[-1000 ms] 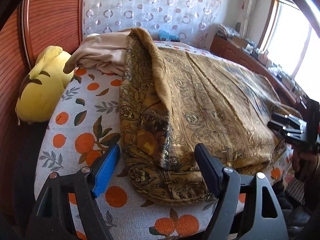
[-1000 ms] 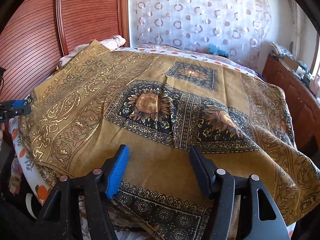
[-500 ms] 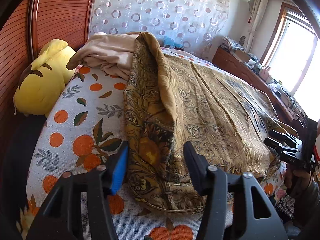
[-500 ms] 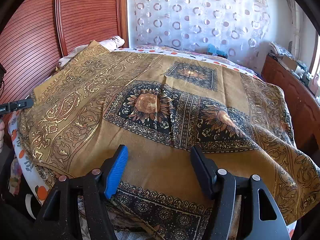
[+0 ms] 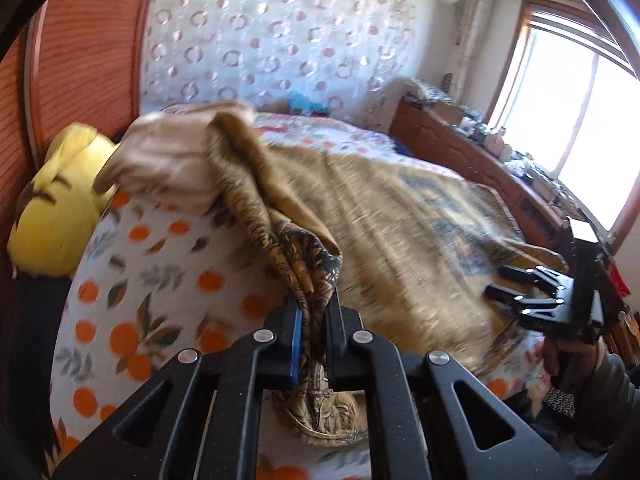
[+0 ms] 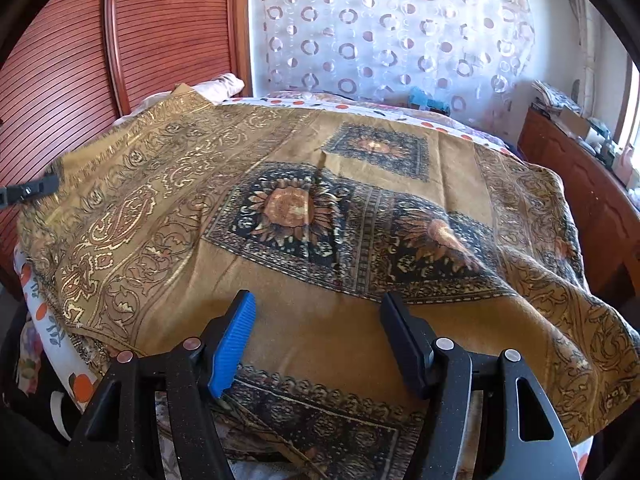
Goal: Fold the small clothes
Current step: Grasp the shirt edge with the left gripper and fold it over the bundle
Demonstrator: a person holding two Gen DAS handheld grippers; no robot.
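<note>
A large gold-brown cloth with black sunflower panels (image 6: 320, 220) lies spread over the bed. In the left wrist view its folded near edge (image 5: 304, 264) is bunched up between the pads of my left gripper (image 5: 314, 312). The jaws are closing and pinch the fabric, which is lifted a little off the sheet. The left gripper's tip also shows at the left edge of the right wrist view (image 6: 28, 190). My right gripper (image 6: 316, 340) hovers open just over the cloth's near border with nothing pinched. It also appears at the far right (image 5: 516, 288), held by a hand.
The bedsheet (image 5: 152, 300) is white with orange fruit print. A yellow plush toy (image 5: 56, 208) and a beige garment (image 5: 172, 160) lie by the wooden headboard (image 6: 120, 40). A cluttered wooden sideboard (image 5: 480, 168) runs along the bed's right side under the window.
My left gripper's jaws have come together on the cloth's folded edge and risen, pulling the fabric up. The right gripper has stayed where it was, still open.
</note>
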